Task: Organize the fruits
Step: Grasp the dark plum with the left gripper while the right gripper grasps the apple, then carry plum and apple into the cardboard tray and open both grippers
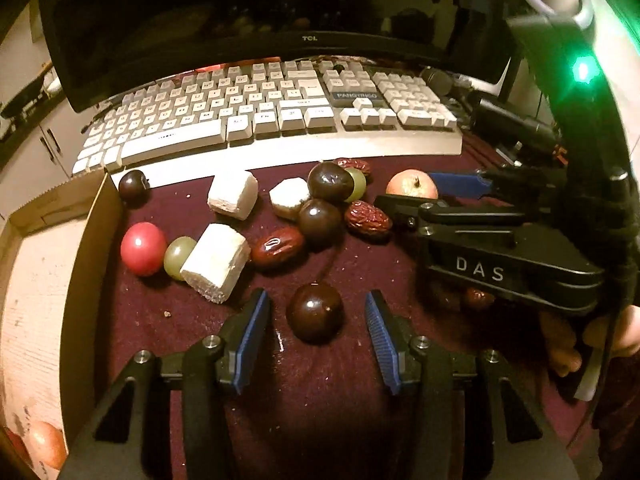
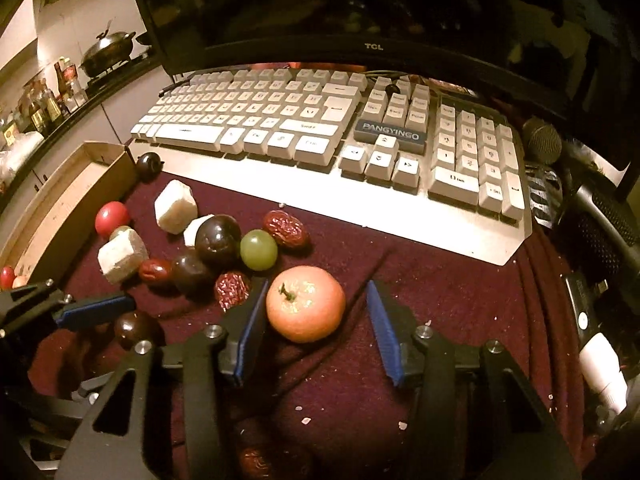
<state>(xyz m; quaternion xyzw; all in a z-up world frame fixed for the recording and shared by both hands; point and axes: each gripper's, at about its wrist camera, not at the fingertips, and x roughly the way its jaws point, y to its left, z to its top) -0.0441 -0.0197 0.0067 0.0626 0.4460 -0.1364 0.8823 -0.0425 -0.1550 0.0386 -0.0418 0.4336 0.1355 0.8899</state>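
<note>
Left gripper [image 1: 318, 334]: fingers spread around dark plum [image 1: 315, 312], not touching. Right gripper [image 2: 316, 328]: fingers spread, left pad touching apple [image 2: 306, 309]. Risk: round fruit rolling away off-centre.

Maroon cloth [image 1: 344, 392], dark brown plum [image 1: 315, 312], orange-red apple [image 2: 305, 303], white keyboard [image 2: 304, 148]

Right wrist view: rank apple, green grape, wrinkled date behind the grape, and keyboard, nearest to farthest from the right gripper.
1. Apple: between the jaws of the right gripper, against its left pad.
2. Green grape: just beyond the apple, up and left.
3. Wrinkled date: right behind the grape, toward the keyboard.
4. Keyboard: farthest, across the back of the cloth.
</note>
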